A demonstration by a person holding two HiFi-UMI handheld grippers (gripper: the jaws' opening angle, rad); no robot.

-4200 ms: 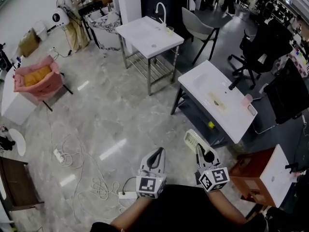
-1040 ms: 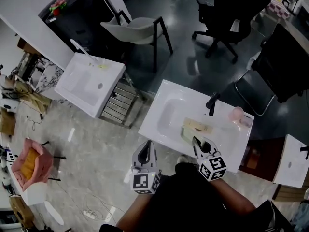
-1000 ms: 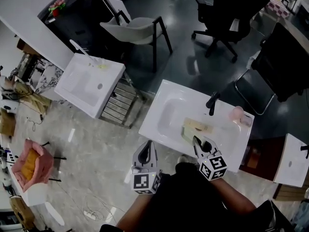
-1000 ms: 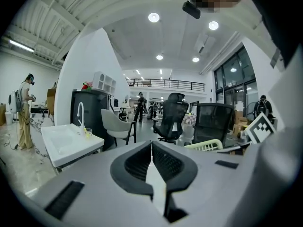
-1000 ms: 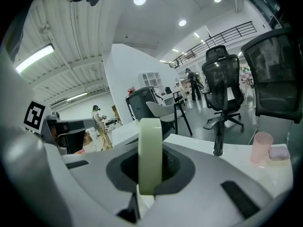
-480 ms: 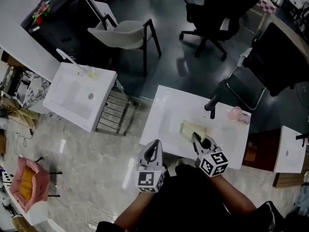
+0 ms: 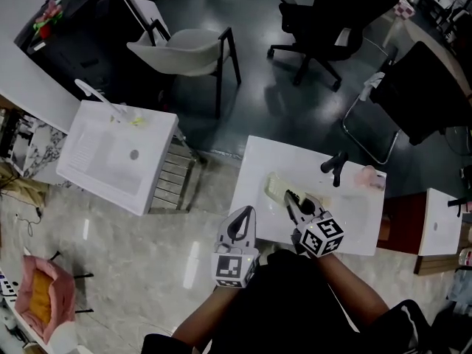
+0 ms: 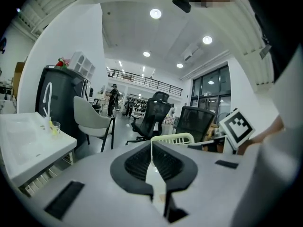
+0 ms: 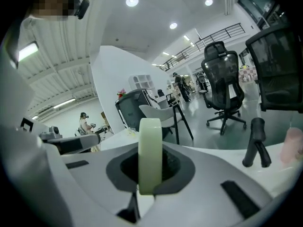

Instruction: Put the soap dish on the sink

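Observation:
My right gripper [image 7: 290,198] is shut on a pale green slatted soap dish [image 7: 274,185] and holds it over the basin of the white sink [image 7: 254,169]. In the right gripper view the dish [image 9: 150,141] stands edge-on between the jaws of that gripper [image 9: 150,174]. The sink's black faucet [image 7: 335,167] rises at its far side, with a pink object [image 7: 366,175] to its right. My left gripper [image 7: 245,214] is shut on nothing near the sink's front left edge. In the left gripper view the dish [image 8: 173,137] shows just beyond that gripper's tips [image 8: 151,144].
A second white sink [image 7: 110,153] on a metal stand lies to the left. A grey chair [image 7: 181,50] and black office chairs [image 7: 317,13] stand beyond. A brown cabinet [image 7: 402,231] adjoins the sink's right end. A pink basket [image 7: 37,301] sits on the floor at lower left.
Both grippers have moved forward towards the sink. The right gripper has carried the soap dish leftward over the basin, further from the faucet. The jaws have not changed.

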